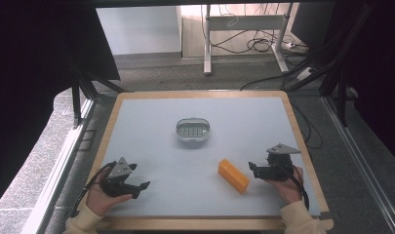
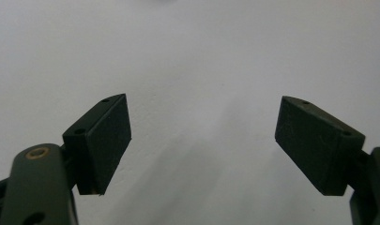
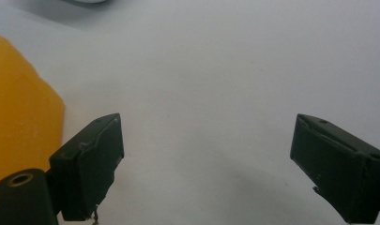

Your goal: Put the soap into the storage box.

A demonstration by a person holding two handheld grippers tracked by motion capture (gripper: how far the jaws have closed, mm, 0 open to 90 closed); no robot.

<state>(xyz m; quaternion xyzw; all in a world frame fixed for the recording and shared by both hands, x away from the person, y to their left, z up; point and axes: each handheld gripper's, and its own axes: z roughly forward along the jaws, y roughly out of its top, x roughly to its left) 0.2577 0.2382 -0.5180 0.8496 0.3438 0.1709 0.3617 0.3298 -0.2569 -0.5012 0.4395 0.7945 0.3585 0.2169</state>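
High view shows a wooden-edged table (image 1: 114, 112) with a pale grey top. The person's left hand (image 1: 98, 199) comes in from the bottom left corner and holds the left gripper (image 1: 139, 187) low over the near left part of the top. Its jaws stand wide apart and there is nothing between them. The right hand (image 1: 286, 185) holds the right gripper (image 1: 252, 168) at the near right side, with the grey three-cornered plate on top of it. The jaws of this one point toward the orange block (image 1: 233, 175) and stand just beside its right end, but they do not touch it.

The orange block lies flat on the table top, a little right of the middle and near the front edge, with its long side running at an angle. Farther back, about in the centre of the table, stands a small oval container (image 1: 192, 130) with a clear lid, well apart from the block and from both grippers.

In the left gripper view the two black jaws are spread wide over bare grey surface. In the right gripper view the jaws are also spread wide, empty, and the orange block (image 3: 19, 103) lies just outside the left jaw, at the left edge of the view.
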